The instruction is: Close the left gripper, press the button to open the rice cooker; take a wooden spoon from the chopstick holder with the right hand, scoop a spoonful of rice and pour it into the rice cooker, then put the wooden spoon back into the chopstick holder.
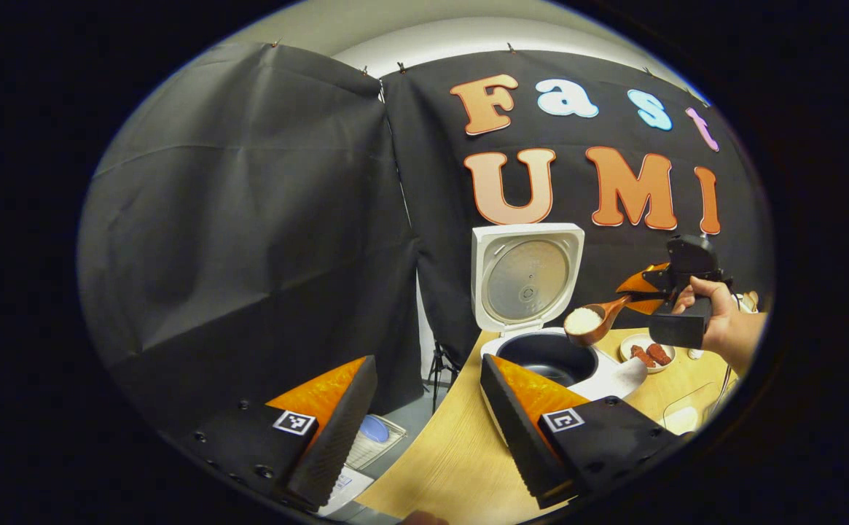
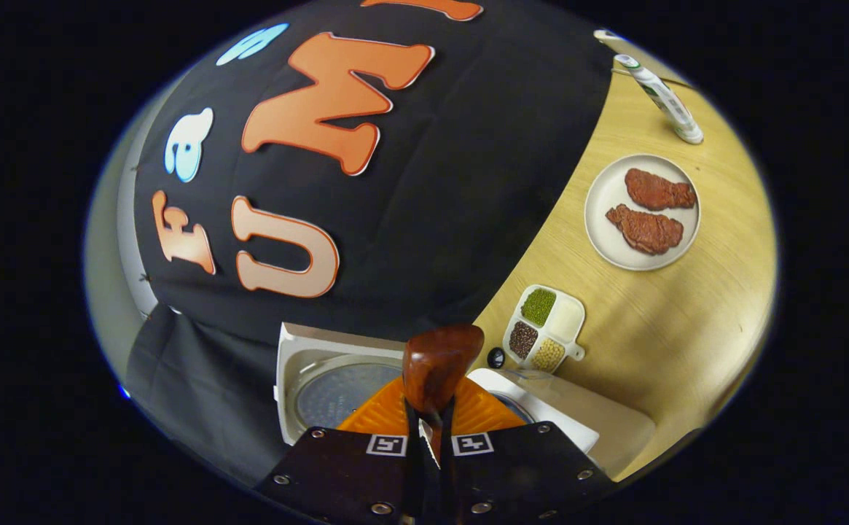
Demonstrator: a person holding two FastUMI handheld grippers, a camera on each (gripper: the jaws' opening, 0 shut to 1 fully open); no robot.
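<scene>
Carrying rice to the white rice cooker (image 1: 541,321), its lid standing open on the light wooden table (image 1: 453,452).
Right gripper (image 2: 430,426) is clamping the brown wooden spoon (image 1: 593,322), loaded, just over the pot rim; next it's needing a tilt over the dark inner pot (image 1: 546,357). Left gripper (image 1: 424,419) is sitting wide apart, empty.

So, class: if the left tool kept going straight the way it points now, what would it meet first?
Probably the open rice cooker: its pot sits just beyond the left tool, whose fingers stand apart. Depth is unclear, so it might pass beside it towards the black cloth.
</scene>
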